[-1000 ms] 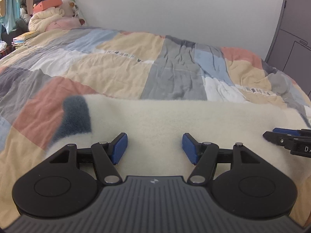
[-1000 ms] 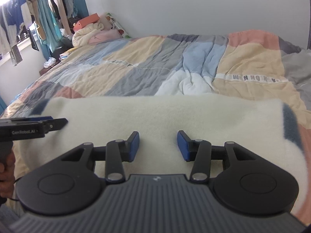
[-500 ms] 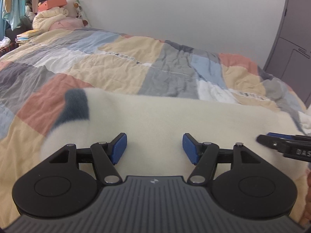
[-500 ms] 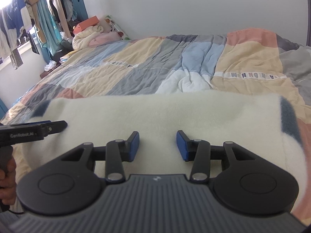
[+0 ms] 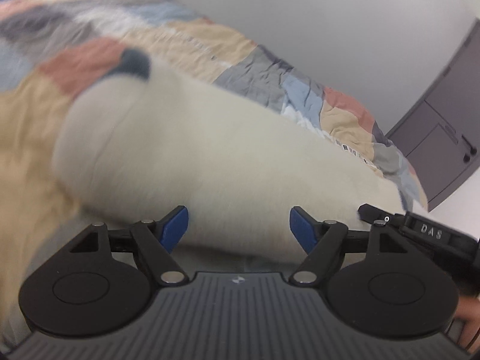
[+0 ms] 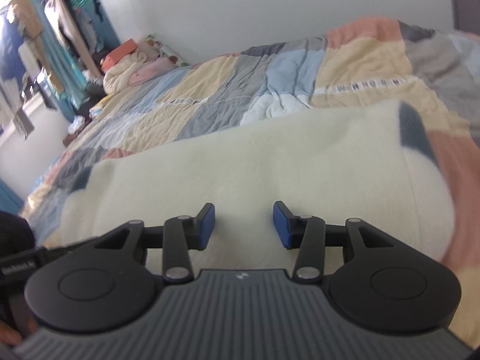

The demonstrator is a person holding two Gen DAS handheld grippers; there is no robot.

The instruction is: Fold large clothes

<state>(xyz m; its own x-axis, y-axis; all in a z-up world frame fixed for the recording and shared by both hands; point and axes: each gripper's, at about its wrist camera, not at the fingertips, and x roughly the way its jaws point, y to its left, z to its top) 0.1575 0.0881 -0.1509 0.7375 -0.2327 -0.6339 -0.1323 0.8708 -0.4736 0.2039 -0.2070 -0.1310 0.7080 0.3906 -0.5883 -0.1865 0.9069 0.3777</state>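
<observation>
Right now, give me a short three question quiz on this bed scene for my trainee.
1. True or false: the cream fleece garment lies on a patchwork quilt.
2. What colour are the patches at the garment's corners? A red, B dark blue-grey, C green.
3. Fill in: between the left gripper pads, whose jaws are opening, you see only ____.

Key: 1 true. 2 B. 3 fleece, not pinched. The right gripper is open too.

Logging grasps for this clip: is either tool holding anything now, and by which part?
Nothing is held. The left tool, its jaws opening, and the right tool both stand open over the cream fleece garment; no pad presses it.
</observation>
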